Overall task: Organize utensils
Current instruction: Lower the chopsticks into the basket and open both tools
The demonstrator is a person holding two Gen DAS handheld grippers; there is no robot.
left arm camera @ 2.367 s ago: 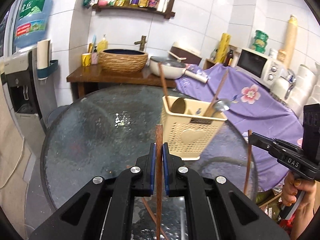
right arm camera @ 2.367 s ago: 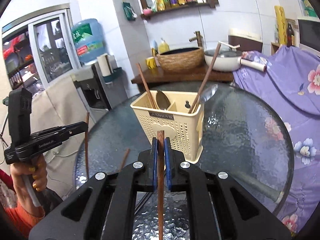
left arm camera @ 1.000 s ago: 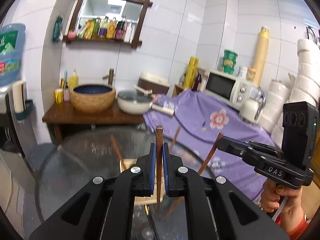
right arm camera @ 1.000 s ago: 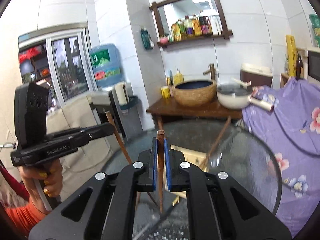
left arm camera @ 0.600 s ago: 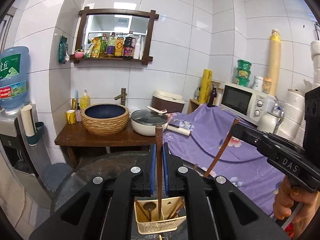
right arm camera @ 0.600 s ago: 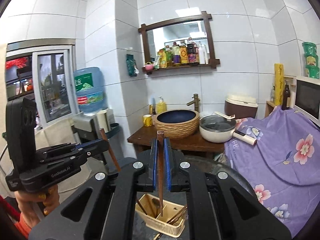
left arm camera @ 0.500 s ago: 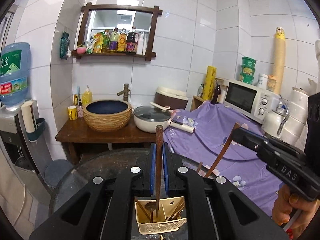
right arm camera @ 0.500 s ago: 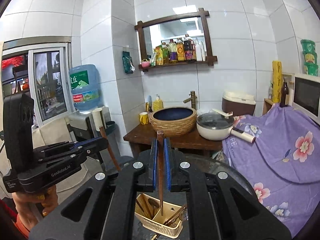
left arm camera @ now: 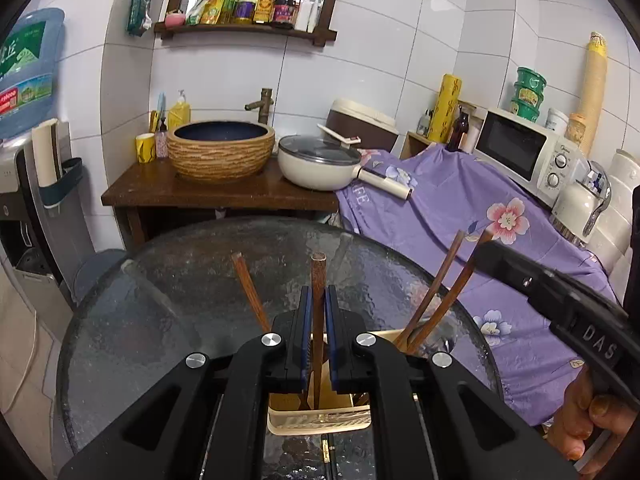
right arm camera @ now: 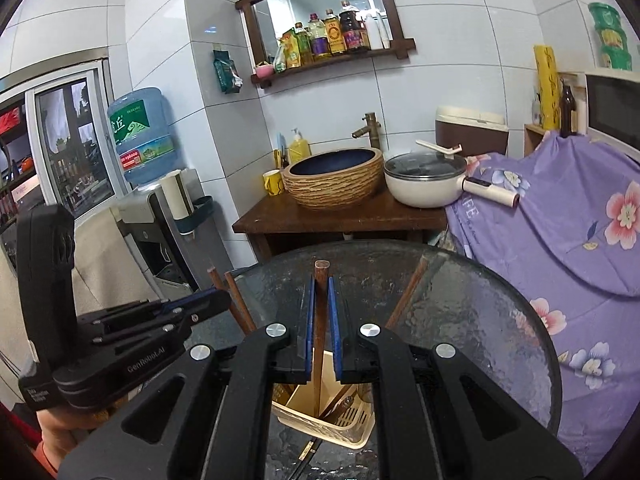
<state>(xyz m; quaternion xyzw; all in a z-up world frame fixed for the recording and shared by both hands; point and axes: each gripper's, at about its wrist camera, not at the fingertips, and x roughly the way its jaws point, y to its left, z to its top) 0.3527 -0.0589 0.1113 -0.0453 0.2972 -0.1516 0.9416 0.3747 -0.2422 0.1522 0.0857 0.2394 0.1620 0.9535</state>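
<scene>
Both grippers — left (left arm camera: 316, 312), right (right arm camera: 320, 312) — clamp a chopstick (left arm camera: 318, 280) over the basket (left arm camera: 320, 424). Release crooked and yours strikes a divider, or tips out onto the table (left arm camera: 160, 280).

black grippers (left arm camera: 316, 316) — blue-lined jaws, silver screws

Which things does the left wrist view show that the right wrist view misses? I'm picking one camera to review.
Only the left view shows the whole microwave and white kettle. Only the right view shows the window and the full water bottle. Both show the basket, glass table, basin, pan and each gripper shut on a chopstick.
</scene>
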